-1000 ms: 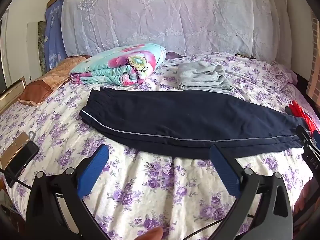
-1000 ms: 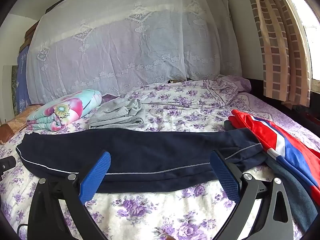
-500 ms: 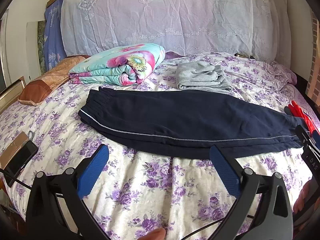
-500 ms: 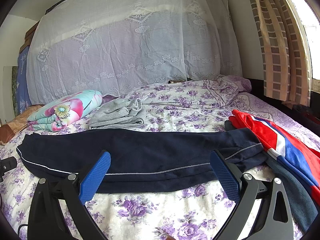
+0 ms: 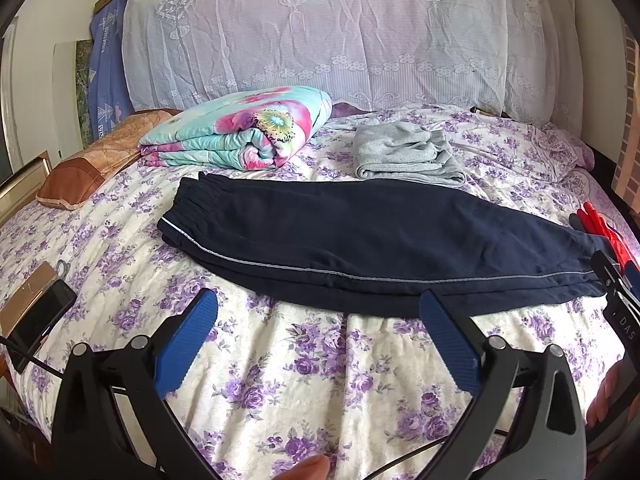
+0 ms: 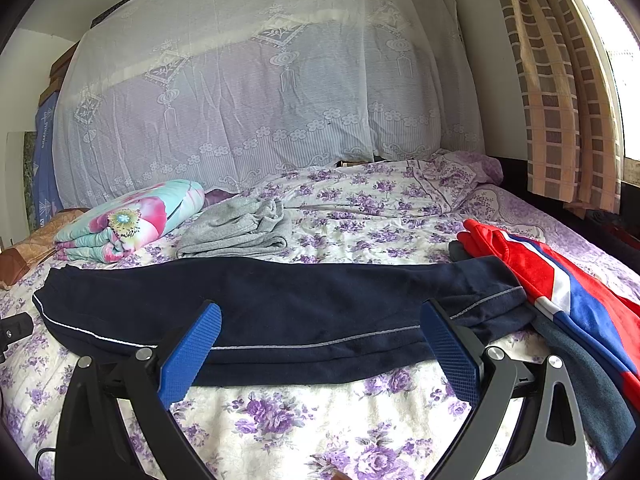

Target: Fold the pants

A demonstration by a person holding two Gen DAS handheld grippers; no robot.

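Observation:
Dark navy pants (image 5: 360, 240) with a thin pale side stripe lie flat across the flowered bedsheet (image 5: 280, 380), folded leg on leg, waistband at the left and cuffs at the right. My left gripper (image 5: 318, 332) hangs open just short of the pants' near edge, nothing between its blue pads. In the right wrist view the same pants (image 6: 280, 308) stretch across the middle, and my right gripper (image 6: 320, 344) stands open over their near edge toward the cuff end, holding nothing. The right gripper's black body shows at the left wrist view's right edge.
A folded grey garment (image 5: 404, 156) and a rolled floral quilt (image 5: 248, 132) lie behind the pants. A red, white and blue garment (image 6: 560, 288) over a dark grey one lies by the cuffs. A phone (image 5: 36, 324) lies at the bed's left edge. A lace cover (image 6: 260, 100) drapes the headboard.
Both views have shifted slightly; the pants sit a little farther and lower in frame. The grippers stay open and the pants have not moved.

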